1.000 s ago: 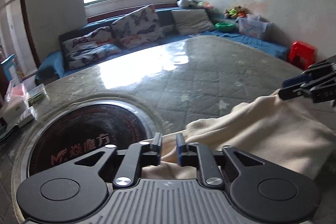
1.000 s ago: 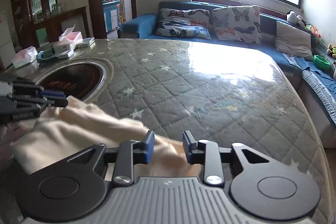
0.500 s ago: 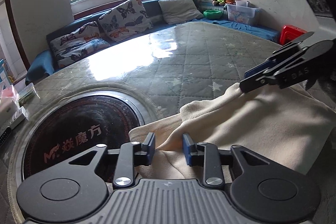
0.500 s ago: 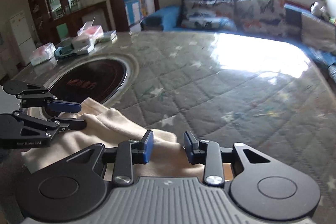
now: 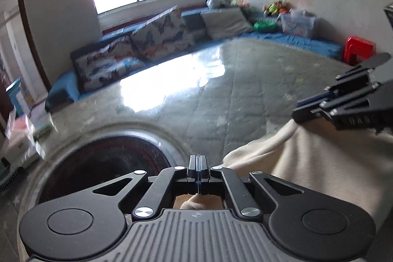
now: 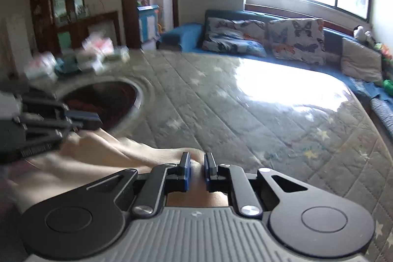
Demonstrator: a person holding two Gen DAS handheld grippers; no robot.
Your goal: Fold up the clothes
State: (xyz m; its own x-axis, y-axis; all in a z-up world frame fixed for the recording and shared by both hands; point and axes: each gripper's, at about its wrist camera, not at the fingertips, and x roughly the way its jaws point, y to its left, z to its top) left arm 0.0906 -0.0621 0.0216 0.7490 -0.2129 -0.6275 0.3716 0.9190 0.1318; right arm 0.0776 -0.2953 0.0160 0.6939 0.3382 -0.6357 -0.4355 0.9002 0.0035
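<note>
At the bottom centre of the left wrist view, the left gripper (image 5: 199,165) has its fingers pressed together, pinching the cream garment (image 5: 319,163) lying on the quilted table cover (image 5: 233,95). The right gripper (image 6: 197,167) is nearly closed, clamping a fold of the same cloth.

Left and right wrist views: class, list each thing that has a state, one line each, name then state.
Left claw: shut on the cream garment.
Right claw: nearly shut, pinching the garment's edge.
Cream garment: bunched, lifted between both claws.
Quilted table cover: spread flat.
</note>
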